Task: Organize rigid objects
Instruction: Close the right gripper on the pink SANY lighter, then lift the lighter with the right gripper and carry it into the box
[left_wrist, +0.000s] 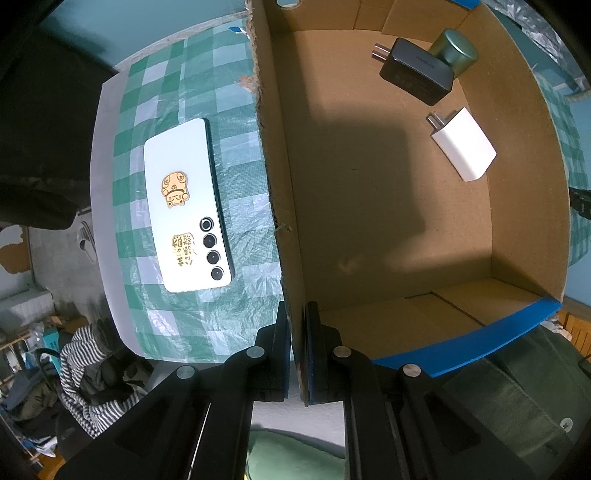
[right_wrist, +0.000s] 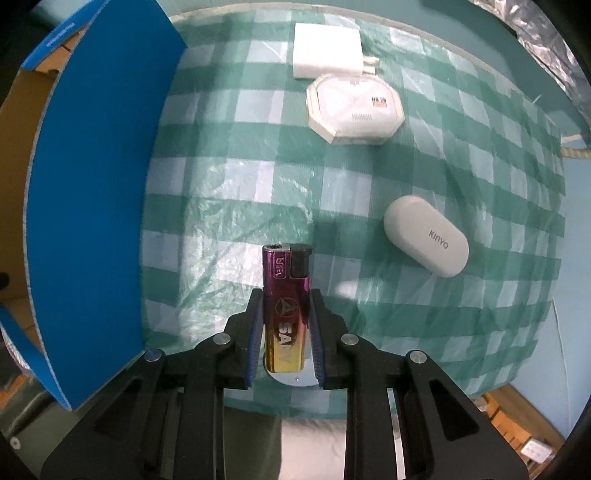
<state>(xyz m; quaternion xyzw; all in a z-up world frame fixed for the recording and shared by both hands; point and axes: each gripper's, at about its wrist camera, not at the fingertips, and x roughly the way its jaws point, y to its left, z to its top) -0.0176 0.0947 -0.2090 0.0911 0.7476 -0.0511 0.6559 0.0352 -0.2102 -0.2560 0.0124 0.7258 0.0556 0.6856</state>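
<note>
The right tool (right_wrist: 285, 325) is clenched on the slick lighter (right_wrist: 287, 295), the left tool (left_wrist: 296, 345) on the cardboard box (left_wrist: 280, 206) wall at six o'clock; that lighter could slip.

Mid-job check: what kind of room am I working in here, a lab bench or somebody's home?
Most likely a home. The table wears a green checked plastic cloth, striped clothing lies heaped on the floor beside it, and personal items such as a phone and an earbud case are out.

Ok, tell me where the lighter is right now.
In the right wrist view the lighter sits low and centre, clamped between the right gripper pads, with the white earbud case to its upper right.
</note>
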